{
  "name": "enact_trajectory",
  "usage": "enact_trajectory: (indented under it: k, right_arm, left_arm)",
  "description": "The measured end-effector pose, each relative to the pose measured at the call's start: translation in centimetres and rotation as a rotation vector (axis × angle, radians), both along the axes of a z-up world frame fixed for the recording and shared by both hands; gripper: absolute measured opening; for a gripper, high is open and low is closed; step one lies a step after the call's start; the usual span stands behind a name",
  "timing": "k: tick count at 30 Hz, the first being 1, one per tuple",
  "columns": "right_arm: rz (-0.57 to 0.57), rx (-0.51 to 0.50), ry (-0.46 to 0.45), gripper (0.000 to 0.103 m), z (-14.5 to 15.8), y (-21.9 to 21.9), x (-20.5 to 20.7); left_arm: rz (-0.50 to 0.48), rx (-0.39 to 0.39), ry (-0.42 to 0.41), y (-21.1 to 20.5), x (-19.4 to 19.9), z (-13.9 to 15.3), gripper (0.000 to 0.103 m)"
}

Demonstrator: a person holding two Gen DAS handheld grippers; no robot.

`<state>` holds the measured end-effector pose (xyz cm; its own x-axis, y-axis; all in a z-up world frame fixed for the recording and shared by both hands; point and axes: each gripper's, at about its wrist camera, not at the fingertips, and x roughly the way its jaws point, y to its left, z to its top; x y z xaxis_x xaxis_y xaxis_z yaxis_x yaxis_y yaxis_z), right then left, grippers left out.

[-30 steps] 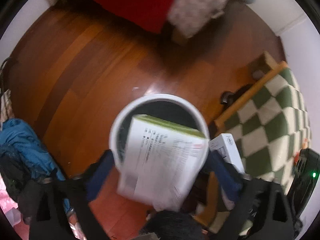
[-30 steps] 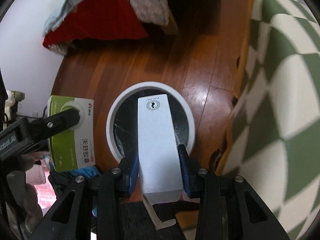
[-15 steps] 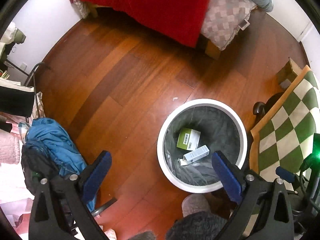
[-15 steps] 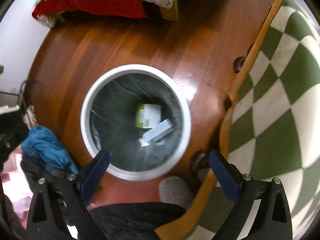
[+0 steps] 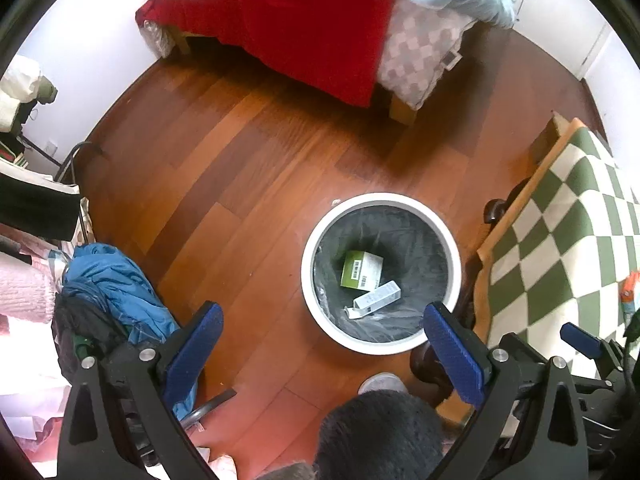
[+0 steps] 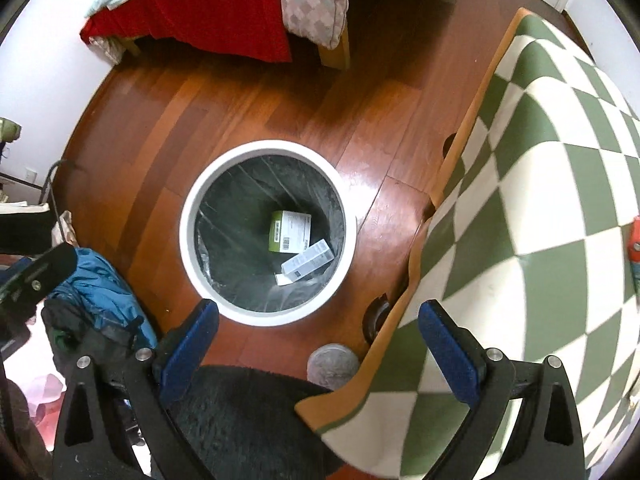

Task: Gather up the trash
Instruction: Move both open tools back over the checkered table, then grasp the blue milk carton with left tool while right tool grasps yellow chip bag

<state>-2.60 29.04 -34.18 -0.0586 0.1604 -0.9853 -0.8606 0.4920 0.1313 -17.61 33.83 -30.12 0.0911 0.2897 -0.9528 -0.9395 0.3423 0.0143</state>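
— The white bin (image 5: 381, 200) at one o'clock now holds the green box (image 5: 361, 270) and grey carton (image 5: 378, 295)?
— Yes, both just dropped. Left gripper (image 5: 323, 332) and right gripper (image 6: 319, 330): jaws wide, empty; more trash next, probably.

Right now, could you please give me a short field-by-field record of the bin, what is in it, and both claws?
bin: white round trash bin with a dark liner, standing on the wooden floor
contents: green-and-white box; slim white box lying against it
left claw: open, holding nothing, above the bin's near side
right claw: open, holding nothing
beside bin: table with green checked cloth
background: bed with red cover
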Motion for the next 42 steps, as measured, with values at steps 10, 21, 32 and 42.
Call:
enact_trajectory:
  k: [10, 21, 32, 42]
  right_arm:
    - [-0.006, 0.137, -0.026, 0.101, 7.8, -5.1, 0.2]
    - [-0.071, 0.351, 0.027, 0.101, 15.9, -12.2, 1.2]
    - [-0.325, 0.421, 0.037, 0.101, 19.2, -23.7, 10.4]
    - [-0.779, 0.217, -0.125, 0.101, 13.6, -39.5, 28.8]
  left_arm:
    - [-0.025, 0.078, -0.07, -4.5, -0.6, 5.4, 0.102]
    - [-0.059, 0.228, -0.112, -10.3, 0.4, 12.3, 0.102]
    - [-0.231, 0.193, -0.134, -14.8, 13.8, 10.4, 0.102]
    - [-0.373, -0.054, -0.09, -19.2, 34.4, 2.1, 0.102]
